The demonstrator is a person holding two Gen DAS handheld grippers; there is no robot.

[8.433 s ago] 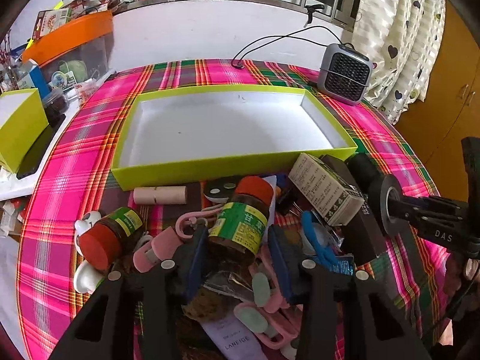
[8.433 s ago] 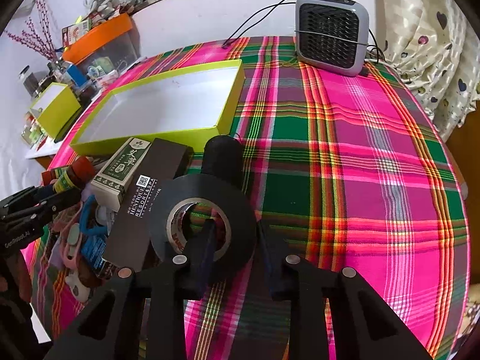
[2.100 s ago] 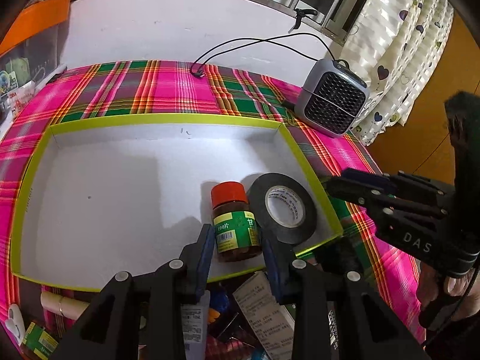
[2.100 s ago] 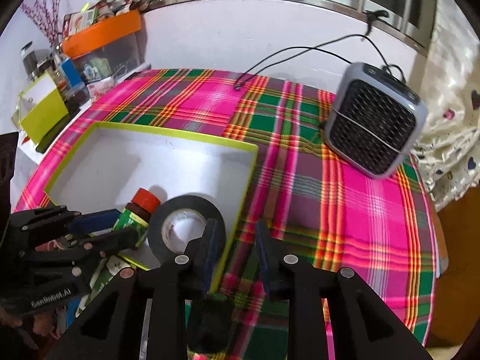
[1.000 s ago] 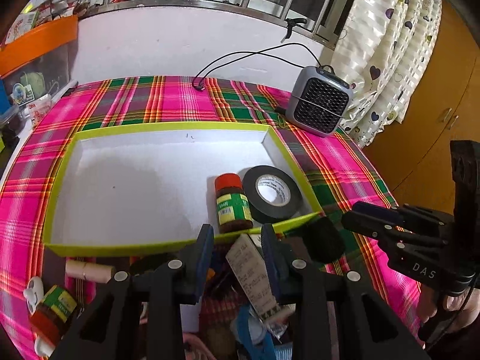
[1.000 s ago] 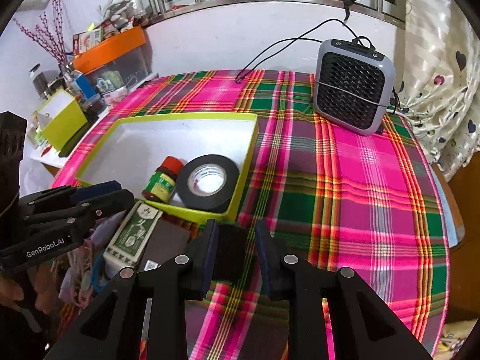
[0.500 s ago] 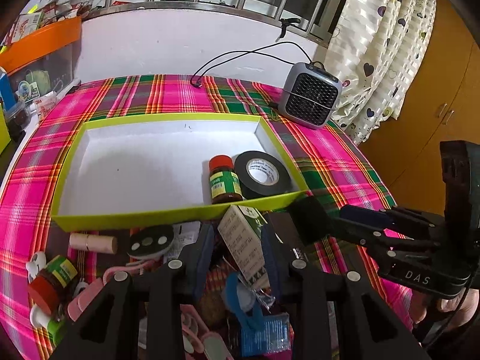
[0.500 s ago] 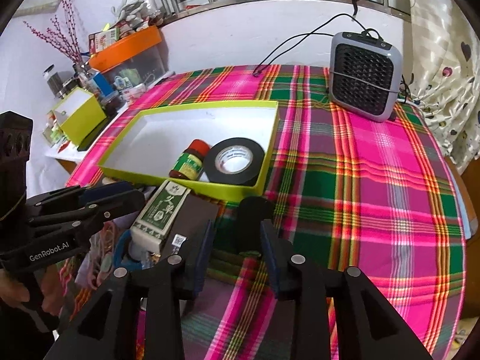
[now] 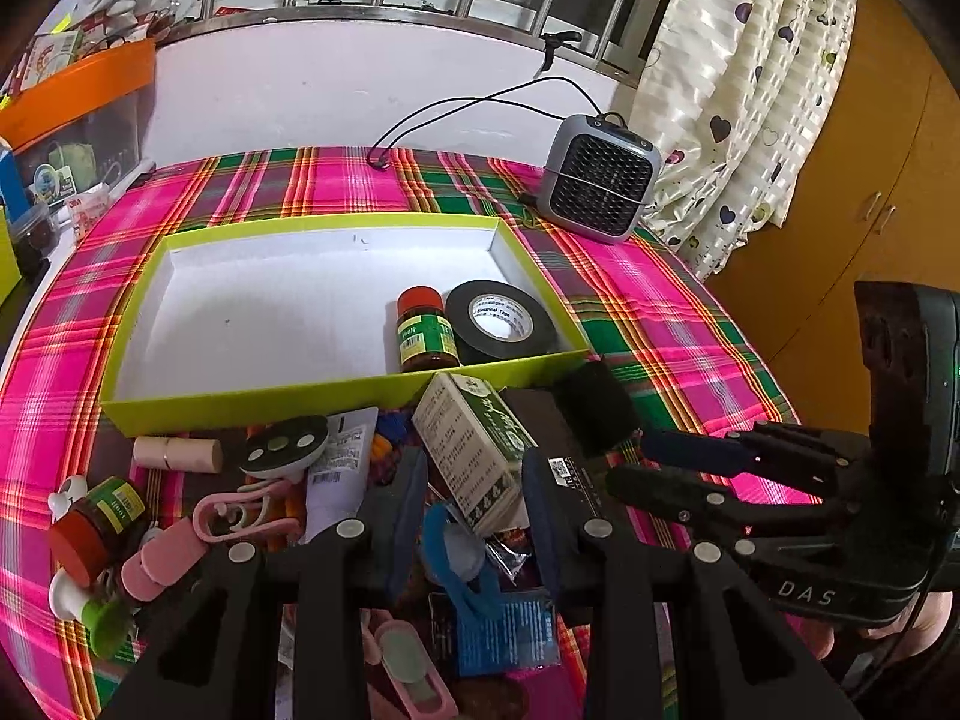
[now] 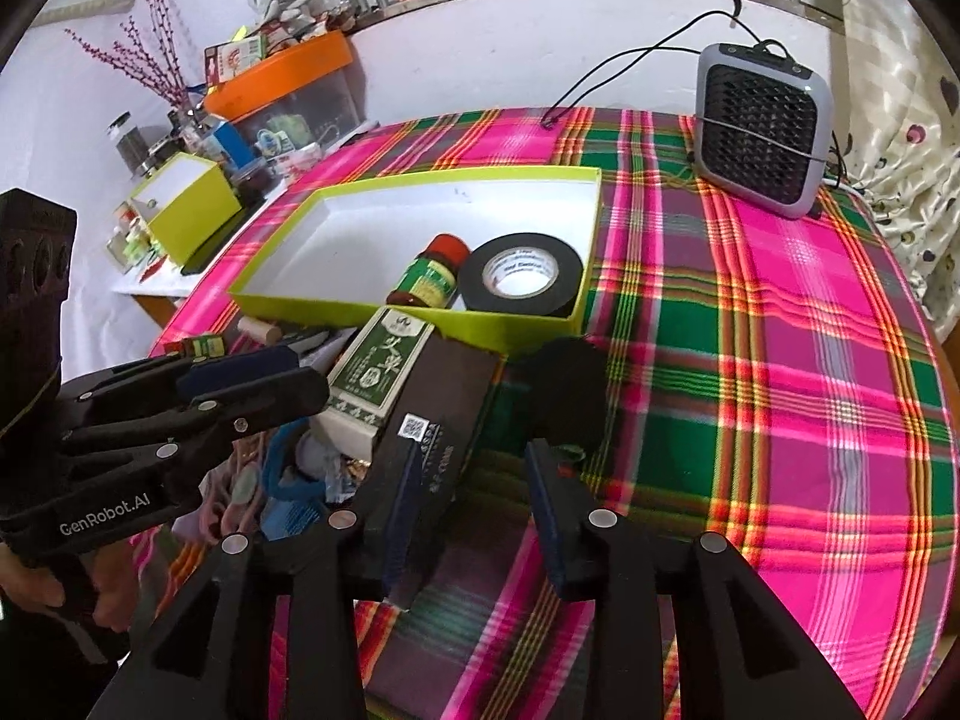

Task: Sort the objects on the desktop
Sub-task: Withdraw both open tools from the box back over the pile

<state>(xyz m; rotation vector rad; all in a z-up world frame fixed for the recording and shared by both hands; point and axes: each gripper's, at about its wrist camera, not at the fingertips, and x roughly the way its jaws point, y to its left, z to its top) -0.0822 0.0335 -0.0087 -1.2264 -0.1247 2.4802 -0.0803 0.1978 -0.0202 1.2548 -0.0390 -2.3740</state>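
Two hand-held grippers hover over a cluttered plaid tablecloth [image 10: 750, 360]; the left gripper [image 9: 474, 510] stands partly parted and empty, its fingers straddling the near end of the green-and-white medicine carton [image 9: 474, 450], whose long axis runs away from the claw toward the lime-green tray [image 9: 336, 387]; the right gripper [image 10: 474, 501], jaws opening with nothing between them, points at the black cylinder [image 10: 570, 390] just ahead, beside the dark flat box [image 10: 444, 396]; judged by nearness, the carton falls to the left hand, the cylinder to the right. Already in the tray: a red-capped bottle [image 9: 425, 330] touching a black tape roll [image 9: 501, 321] marked "Electrical Tape". The grippers' bodies read "DAS" and "GenRobot.AI"; the carton bears Chinese characters.
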